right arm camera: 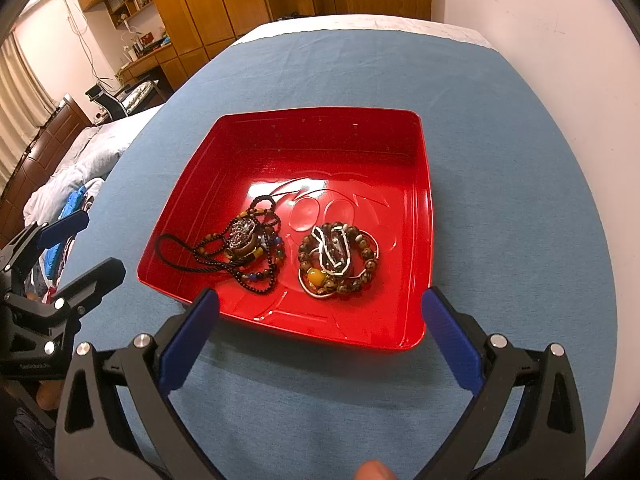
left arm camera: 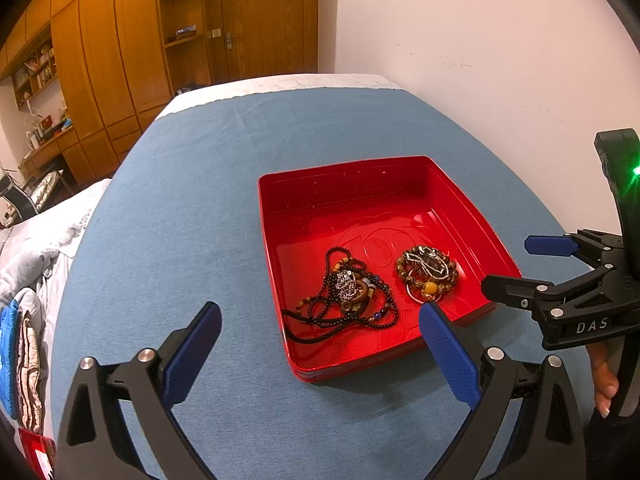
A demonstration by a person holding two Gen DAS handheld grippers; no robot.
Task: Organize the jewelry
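Observation:
A shallow red tray lies on the blue cloth. Inside it are two heaps: a tangle of dark bead necklaces with a sparkly pendant, and brown bead bracelets with a silver ring and an amber bead. My left gripper is open, low over the cloth at the tray's near left corner, holding nothing. My right gripper is open just before the tray's near edge, also holding nothing.
The blue cloth covers a bed against a white wall. Rumpled bedding and clothes lie to the left. Wooden wardrobes and a door stand at the far end. A thumb shows at the bottom edge.

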